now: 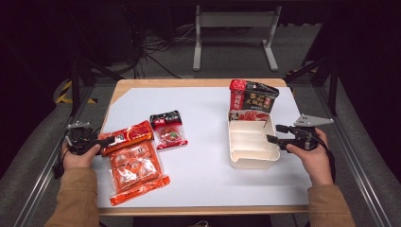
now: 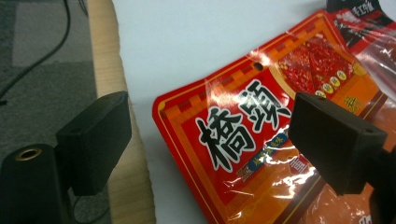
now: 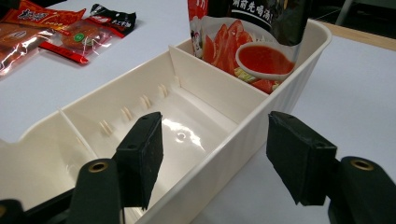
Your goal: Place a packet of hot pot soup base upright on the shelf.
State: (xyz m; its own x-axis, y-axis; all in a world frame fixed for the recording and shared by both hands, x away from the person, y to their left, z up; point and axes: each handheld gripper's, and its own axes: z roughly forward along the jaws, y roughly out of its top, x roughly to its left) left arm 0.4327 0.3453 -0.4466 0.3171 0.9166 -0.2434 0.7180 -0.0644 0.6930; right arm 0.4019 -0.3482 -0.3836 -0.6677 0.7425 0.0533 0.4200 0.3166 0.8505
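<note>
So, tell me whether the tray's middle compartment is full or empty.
Empty: the cream tray's middle compartment shows bare glossy floor; the one pouch stands in the end compartment.

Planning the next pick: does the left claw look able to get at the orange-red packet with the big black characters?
Probably yes. The left claw is open right at the orange-red packet, one jaw over it, the other beyond its edge, with nothing between them.
</note>
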